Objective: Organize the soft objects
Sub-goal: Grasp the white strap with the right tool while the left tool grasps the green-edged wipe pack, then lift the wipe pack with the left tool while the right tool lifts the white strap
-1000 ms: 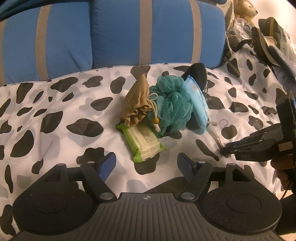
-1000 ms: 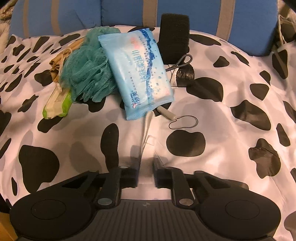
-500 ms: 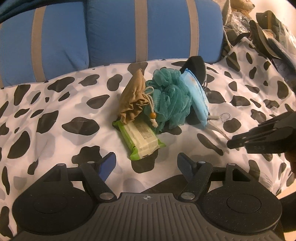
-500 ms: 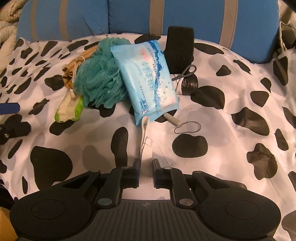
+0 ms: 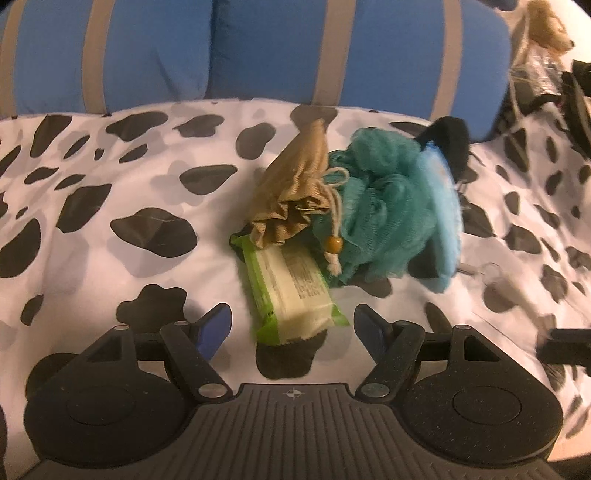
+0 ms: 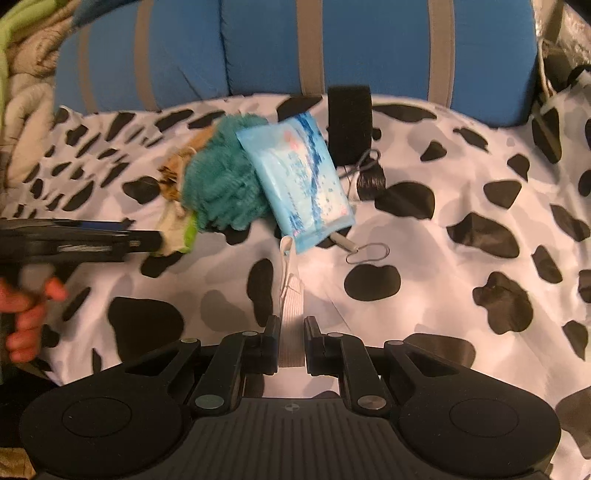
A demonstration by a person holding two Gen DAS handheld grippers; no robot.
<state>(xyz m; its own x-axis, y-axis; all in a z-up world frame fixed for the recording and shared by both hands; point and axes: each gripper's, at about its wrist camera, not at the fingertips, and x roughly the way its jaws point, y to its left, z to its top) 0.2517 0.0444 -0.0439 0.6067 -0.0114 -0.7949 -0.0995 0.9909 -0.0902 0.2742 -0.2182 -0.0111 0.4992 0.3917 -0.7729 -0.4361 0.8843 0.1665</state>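
A pile of soft things lies on the cow-print cloth [image 5: 110, 266]: a green wipes pack [image 5: 291, 291], a tan drawstring pouch [image 5: 295, 188], a teal bath pouf [image 5: 376, 214] and a blue wipes pack [image 6: 299, 177]. My left gripper [image 5: 291, 317] is open, its blue pads either side of the green pack's near end without touching it. My right gripper [image 6: 291, 325] is shut on a white strap [image 6: 291, 291] that runs up under the blue pack's lower edge. In the right wrist view the left gripper [image 6: 140, 236] comes in from the left, held by a hand [image 6: 26, 314].
A black foam block [image 6: 349, 122], a dark thread spool [image 6: 369, 181] and a wire loop [image 6: 369, 253] lie right of the pile. Blue striped cushions [image 5: 277, 48] stand along the back. Bags and a plush toy [image 5: 546, 22] crowd the far right.
My left gripper has come down and closer to the green pack, which now sits between its fingers. My right gripper has risen and drawn back, lifting the white strap off the cloth.
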